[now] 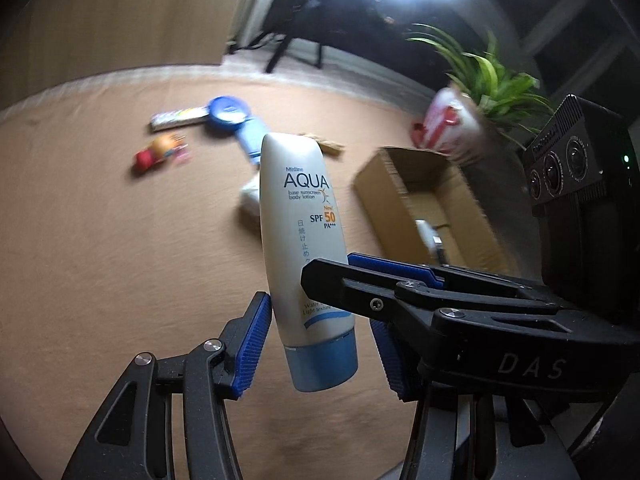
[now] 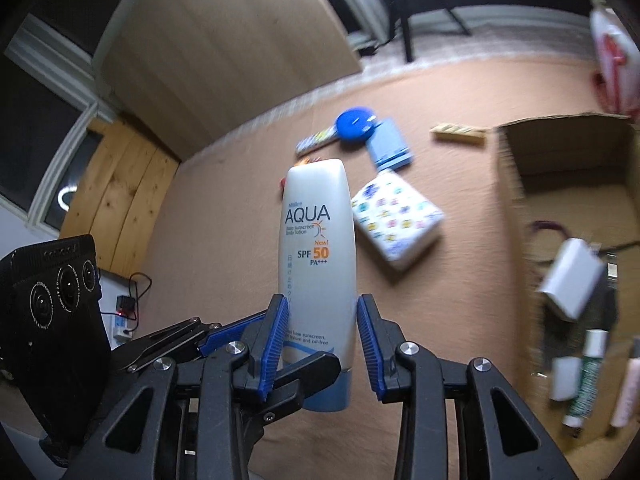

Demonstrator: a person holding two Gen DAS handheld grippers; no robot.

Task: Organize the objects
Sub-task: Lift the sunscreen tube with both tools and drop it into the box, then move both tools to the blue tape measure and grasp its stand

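A white AQUA sunscreen tube (image 1: pixel 302 216) with a light blue cap stands cap-down in the air, between the blue pads of both grippers. In the left wrist view my left gripper (image 1: pixel 316 344) has its jaws around the tube's lower part, with a gap on the right side. My right gripper's finger (image 1: pixel 360 280) crosses in from the right against the tube. In the right wrist view the tube (image 2: pixel 318 248) sits between my right gripper's pads (image 2: pixel 322 340), which press its sides. An open cardboard box (image 2: pixel 560 208) lies to the right and holds several items.
On the tan cloth (image 1: pixel 100 240) lie a blue round lid (image 2: pixel 354 125), a light blue box (image 2: pixel 390 148), a patterned tissue pack (image 2: pixel 396 218), a striped tube (image 2: pixel 316 142), a small wooden piece (image 2: pixel 458 133) and red and orange toys (image 1: pixel 160 152). A potted plant (image 1: pixel 488 76) and a red-white bag (image 1: pixel 444 120) stand behind the box.
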